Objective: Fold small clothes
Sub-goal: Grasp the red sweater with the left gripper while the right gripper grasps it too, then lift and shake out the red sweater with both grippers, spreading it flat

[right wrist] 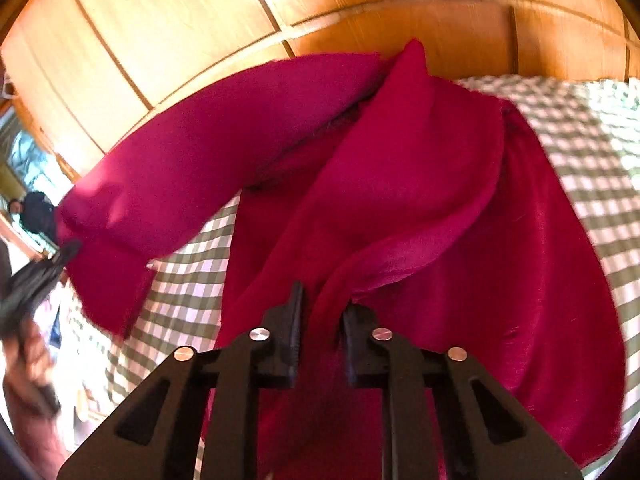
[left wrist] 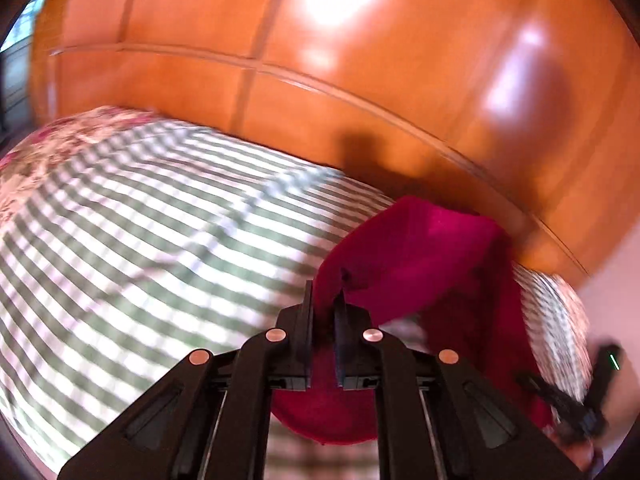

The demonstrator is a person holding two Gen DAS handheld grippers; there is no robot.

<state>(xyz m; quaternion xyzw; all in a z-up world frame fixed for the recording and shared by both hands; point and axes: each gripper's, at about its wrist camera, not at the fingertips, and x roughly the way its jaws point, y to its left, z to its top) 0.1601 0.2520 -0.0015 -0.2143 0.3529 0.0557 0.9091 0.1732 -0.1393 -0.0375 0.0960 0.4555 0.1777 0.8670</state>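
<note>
A magenta garment hangs lifted above a bed with a green-and-white checked sheet. My left gripper is shut on a corner of the garment, which stretches away to the right. My right gripper is shut on another part of the cloth, which bunches between its fingers. In the right wrist view a sleeve arches to the left toward the left gripper. In the left wrist view the right gripper shows blurred at the lower right.
A glossy orange wooden headboard or wall panel rises right behind the bed. A floral quilt lies at the bed's far left. A window shows at the left of the right wrist view.
</note>
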